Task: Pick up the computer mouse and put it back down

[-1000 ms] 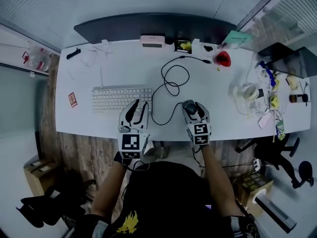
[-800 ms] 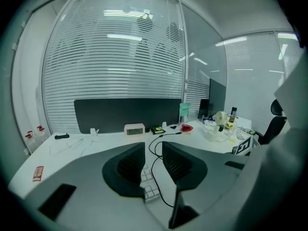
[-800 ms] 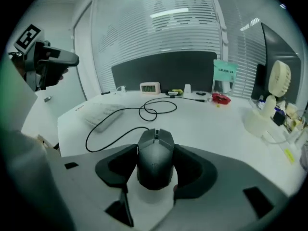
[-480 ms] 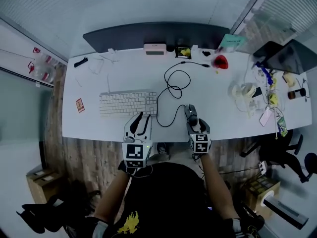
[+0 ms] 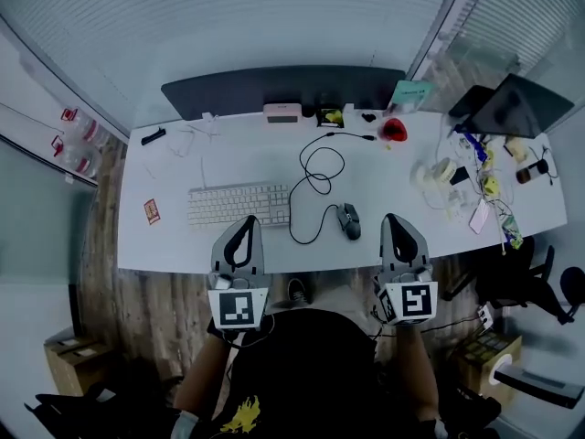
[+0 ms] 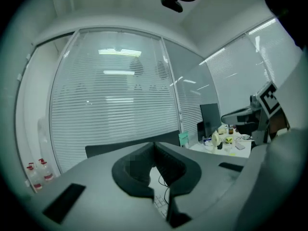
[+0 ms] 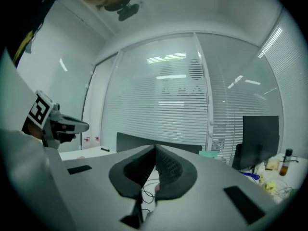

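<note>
Computer mouse (image 5: 348, 219) resting on the desk (image 5: 164, 240) just right of the keyboard (image 5: 239, 204); the left gripper (image 5: 245, 221), by the keyboard's right end, and the right gripper (image 5: 395, 218), farther right, both have jaws pressed together and empty; the put-down seems complete, so steer clear of the cable (image 5: 315, 167).
</note>
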Demonstrator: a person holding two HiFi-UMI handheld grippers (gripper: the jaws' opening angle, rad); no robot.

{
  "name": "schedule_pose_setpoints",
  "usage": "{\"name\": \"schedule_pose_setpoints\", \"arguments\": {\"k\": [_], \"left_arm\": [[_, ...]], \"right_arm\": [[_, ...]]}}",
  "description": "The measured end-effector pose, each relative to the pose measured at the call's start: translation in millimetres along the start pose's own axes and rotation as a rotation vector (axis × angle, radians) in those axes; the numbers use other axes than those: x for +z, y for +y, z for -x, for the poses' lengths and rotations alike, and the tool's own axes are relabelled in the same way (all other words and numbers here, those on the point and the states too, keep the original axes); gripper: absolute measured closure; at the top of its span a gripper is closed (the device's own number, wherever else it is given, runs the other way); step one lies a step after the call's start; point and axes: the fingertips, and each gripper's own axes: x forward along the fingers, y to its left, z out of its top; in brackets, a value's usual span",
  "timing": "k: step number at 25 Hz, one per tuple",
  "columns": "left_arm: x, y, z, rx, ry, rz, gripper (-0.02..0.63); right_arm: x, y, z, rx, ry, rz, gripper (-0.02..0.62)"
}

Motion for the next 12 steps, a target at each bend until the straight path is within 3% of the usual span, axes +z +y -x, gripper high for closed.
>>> {"name": "schedule_pose_setpoints", "arguments": {"k": [5, 12], "left_arm": [[30, -6, 16, -0.071, -0.034, 0.045, 0.594], [11, -17, 43, -0.133, 0.052, 0.096, 0.594]], "right_arm": [[44, 5, 24, -0.007, -0.052, -0.002, 0.581], [32, 26, 38, 0.030, -0.006, -0.038, 0.581]]}}
